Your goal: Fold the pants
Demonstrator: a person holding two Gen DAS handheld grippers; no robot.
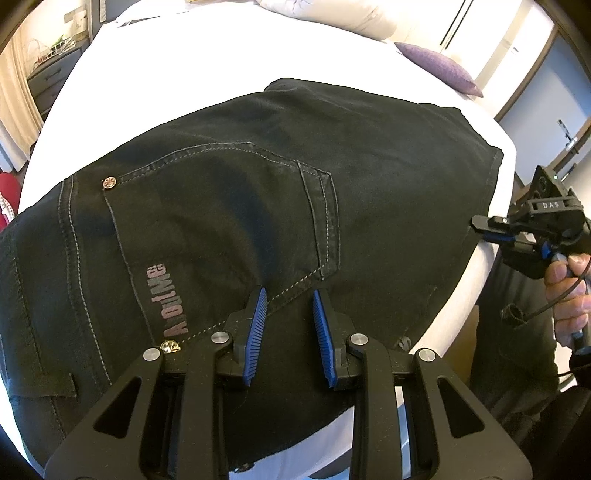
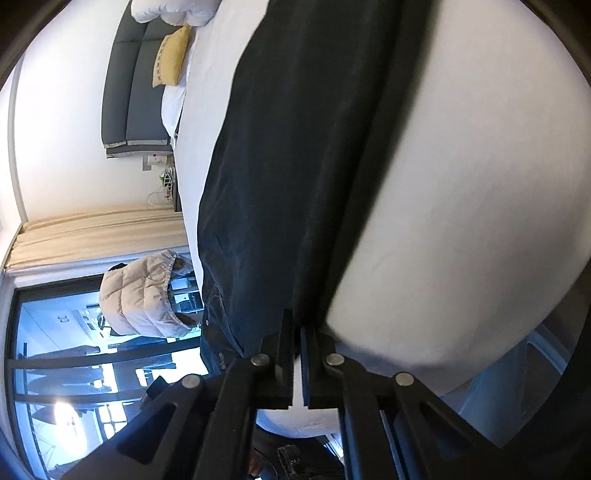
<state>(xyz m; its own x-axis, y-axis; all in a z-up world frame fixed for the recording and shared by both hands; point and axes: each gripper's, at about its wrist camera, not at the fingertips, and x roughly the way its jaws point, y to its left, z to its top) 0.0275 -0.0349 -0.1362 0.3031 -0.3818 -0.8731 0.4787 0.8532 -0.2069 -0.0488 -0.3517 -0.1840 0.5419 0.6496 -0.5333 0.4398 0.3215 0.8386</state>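
Observation:
Black jeans [image 1: 258, 192] lie folded on a white bed [image 1: 184, 66], back pocket and a pink printed logo facing up. My left gripper [image 1: 288, 302] is open, hovering just above the jeans near the pocket's lower seam, holding nothing. My right gripper [image 1: 480, 225] is at the jeans' right edge by the side of the bed. In the right wrist view the right gripper [image 2: 297, 325] is shut on the edge of the jeans [image 2: 295, 147], which stretch away across the bed [image 2: 461, 184].
A purple cushion [image 1: 439, 66] and white pillows [image 1: 314, 7] lie at the bed's far side. A yellow cushion [image 2: 171, 55] sits by the grey headboard [image 2: 129, 85]. A beige puffer jacket [image 2: 144, 295] hangs near the window. A nightstand [image 1: 51, 81] stands at far left.

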